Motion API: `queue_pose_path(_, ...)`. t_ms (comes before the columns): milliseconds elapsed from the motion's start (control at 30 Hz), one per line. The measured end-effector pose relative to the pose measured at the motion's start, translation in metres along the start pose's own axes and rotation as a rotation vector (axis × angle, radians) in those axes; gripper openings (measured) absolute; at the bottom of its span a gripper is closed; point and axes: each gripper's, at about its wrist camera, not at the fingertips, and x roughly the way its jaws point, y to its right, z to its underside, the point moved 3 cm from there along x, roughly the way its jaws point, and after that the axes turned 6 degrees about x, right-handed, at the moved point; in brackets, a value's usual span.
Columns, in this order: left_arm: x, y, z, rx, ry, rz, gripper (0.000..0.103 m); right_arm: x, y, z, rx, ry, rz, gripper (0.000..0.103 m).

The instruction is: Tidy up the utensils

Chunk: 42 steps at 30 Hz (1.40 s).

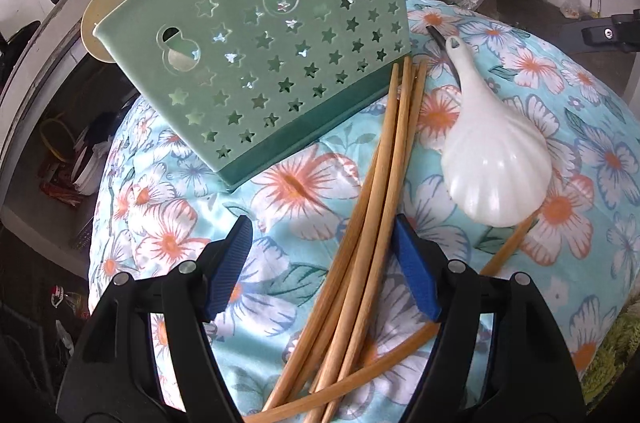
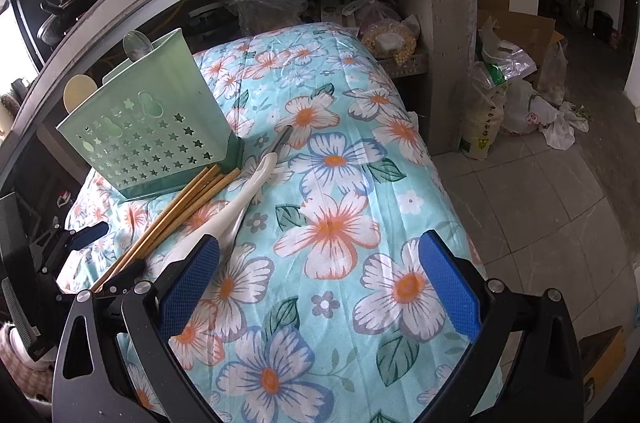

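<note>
Chopsticks (image 1: 372,223) lie loose on the floral cloth (image 1: 304,191) in my left wrist view, running between the spread pads of my left tongs (image 1: 322,273), which grip nothing. A white spoon (image 1: 494,159) rests at two o'clock, the green star-cut holder (image 1: 260,63) at eleven. In my right wrist view, my right tongs (image 2: 318,287) gape empty over cloth; utensils sit at ten o'clock. Nothing looks sorted yet.
</note>
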Motion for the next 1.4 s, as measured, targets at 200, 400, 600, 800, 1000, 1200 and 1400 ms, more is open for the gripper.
queue_pose_path(200, -0.007, -0.006, 0.000, -0.027, 0.026, 0.019, 0.068, 0.003, -0.002, 0.000, -0.006, -0.005, -0.004, 0.097)
queue_pose_path(400, -0.034, 0.008, -0.006, 0.006, 0.121, 0.112, 0.068, 0.003, -0.003, -0.001, -0.001, -0.007, -0.010, 0.097)
queue_pose_path(600, -0.051, 0.027, -0.021, -0.011, 0.183, 0.218, 0.068, 0.002, -0.001, -0.003, 0.004, 0.000, -0.008, 0.097)
queue_pose_path(800, -0.051, 0.049, -0.035, -0.012, 0.193, 0.302, 0.067, 0.000, 0.005, -0.005, 0.023, 0.005, -0.002, 0.097)
queue_pose_path(1000, -0.043, 0.072, -0.040, 0.034, 0.191, 0.277, 0.065, 0.000, 0.011, -0.004, 0.043, 0.005, -0.002, 0.097)
queue_pose_path(1200, -0.025, 0.076, -0.039, 0.041, 0.136, 0.250, 0.063, 0.002, 0.015, -0.003, 0.050, -0.003, -0.004, 0.097)
queue_pose_path(1400, -0.015, 0.074, -0.036, 0.036, 0.104, 0.215, 0.054, 0.005, 0.014, -0.003, 0.050, -0.008, -0.006, 0.097)
